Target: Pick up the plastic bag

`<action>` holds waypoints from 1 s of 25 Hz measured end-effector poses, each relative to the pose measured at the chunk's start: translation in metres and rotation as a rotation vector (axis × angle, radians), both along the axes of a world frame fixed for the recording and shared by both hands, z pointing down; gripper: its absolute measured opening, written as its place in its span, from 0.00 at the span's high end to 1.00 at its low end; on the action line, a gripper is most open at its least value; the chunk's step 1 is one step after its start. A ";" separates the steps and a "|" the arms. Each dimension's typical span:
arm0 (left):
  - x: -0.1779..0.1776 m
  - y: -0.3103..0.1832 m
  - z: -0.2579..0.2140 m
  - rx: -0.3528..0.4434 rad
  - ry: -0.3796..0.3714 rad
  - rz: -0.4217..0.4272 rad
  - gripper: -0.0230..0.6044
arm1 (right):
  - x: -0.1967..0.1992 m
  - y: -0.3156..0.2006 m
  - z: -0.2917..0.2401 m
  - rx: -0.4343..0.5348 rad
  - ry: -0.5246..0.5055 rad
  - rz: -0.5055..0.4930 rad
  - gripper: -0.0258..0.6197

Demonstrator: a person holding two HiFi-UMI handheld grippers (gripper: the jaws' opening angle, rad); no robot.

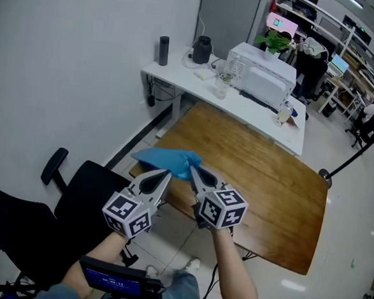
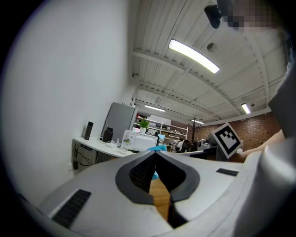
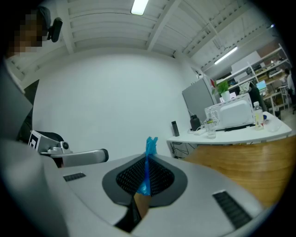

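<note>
— Which step is this?
— The grasp. The right gripper (image 1: 194,170) is clenched on the blue plastic bag (image 1: 170,158). The left gripper (image 1: 167,174) is closed at the bag's edge, hold unclear. The bag sits at the bench (image 1: 262,176) corner.
— Next?
— Lift it clear, I'd judge.

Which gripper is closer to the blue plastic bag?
Right. The right gripper pinches the blue plastic bag between its jaws; the left gripper has its tip right at the bag's near edge, with no clear grip.
</note>
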State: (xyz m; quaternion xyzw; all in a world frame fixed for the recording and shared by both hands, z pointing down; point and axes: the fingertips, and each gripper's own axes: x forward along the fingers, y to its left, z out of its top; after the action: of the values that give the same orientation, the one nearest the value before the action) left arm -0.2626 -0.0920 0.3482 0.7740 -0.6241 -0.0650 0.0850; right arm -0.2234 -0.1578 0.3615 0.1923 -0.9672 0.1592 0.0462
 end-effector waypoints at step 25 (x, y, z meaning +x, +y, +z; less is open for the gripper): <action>0.204 -0.065 0.004 -0.025 -0.019 0.102 0.94 | 0.216 -0.042 0.021 -0.107 -0.031 0.070 0.96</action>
State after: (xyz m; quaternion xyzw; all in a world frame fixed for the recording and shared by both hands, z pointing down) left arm -0.0583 -0.1567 0.3524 0.8042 -0.5854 -0.0457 0.0919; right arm -0.0074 -0.1997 0.3827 0.2210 -0.9505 0.2153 0.0360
